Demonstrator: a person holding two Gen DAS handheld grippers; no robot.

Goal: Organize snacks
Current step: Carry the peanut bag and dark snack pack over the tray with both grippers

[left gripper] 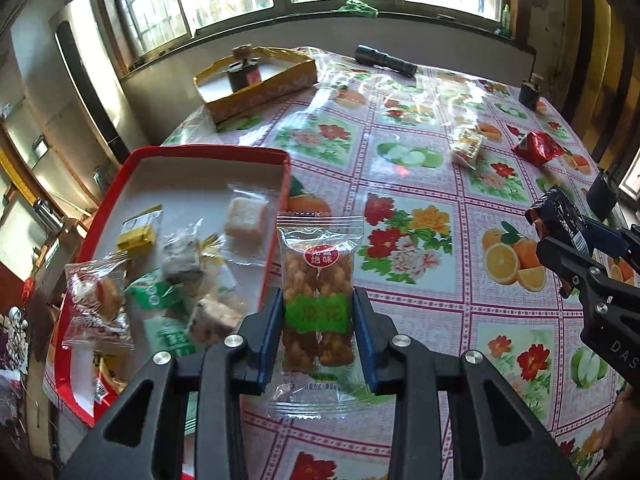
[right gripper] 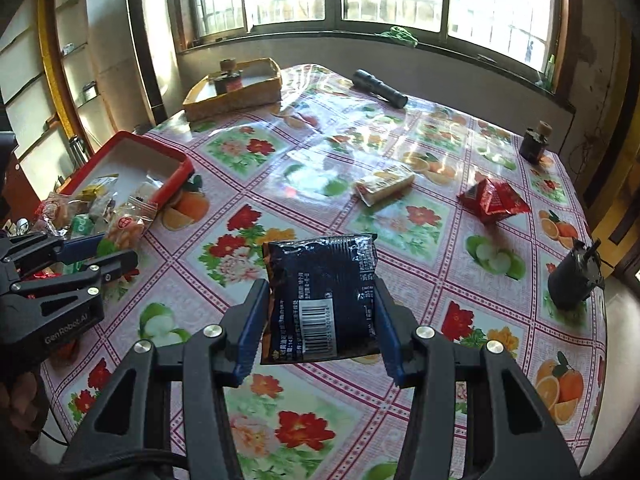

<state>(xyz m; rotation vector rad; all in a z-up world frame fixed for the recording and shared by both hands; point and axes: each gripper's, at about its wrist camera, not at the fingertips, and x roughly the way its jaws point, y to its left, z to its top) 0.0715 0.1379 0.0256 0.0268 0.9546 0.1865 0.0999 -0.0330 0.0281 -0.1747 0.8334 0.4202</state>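
Note:
My left gripper (left gripper: pixel 319 312) is shut on a clear packet of fried dough twists (left gripper: pixel 317 280), held above the table beside the red tray (left gripper: pixel 280 208). The tray holds several wrapped snacks, among them a white rice cake (left gripper: pixel 245 220) and a round pastry (left gripper: pixel 98 300). My right gripper (right gripper: pixel 322 304) is shut on a dark blue snack packet (right gripper: pixel 324 292) with a barcode, lifted over the flowered tablecloth. That packet (left gripper: pixel 558 216) also shows at the right of the left wrist view. On the table lie a yellow-white packet (right gripper: pixel 384 184) and a red packet (right gripper: pixel 494 200).
A yellow cardboard box (right gripper: pixel 236 98) with a dark jar in it stands at the far left of the table. A black flashlight (right gripper: pixel 380 88) lies near the window. A small dark jar (right gripper: pixel 534 144) and a black cylinder (right gripper: pixel 572 280) stand along the right edge.

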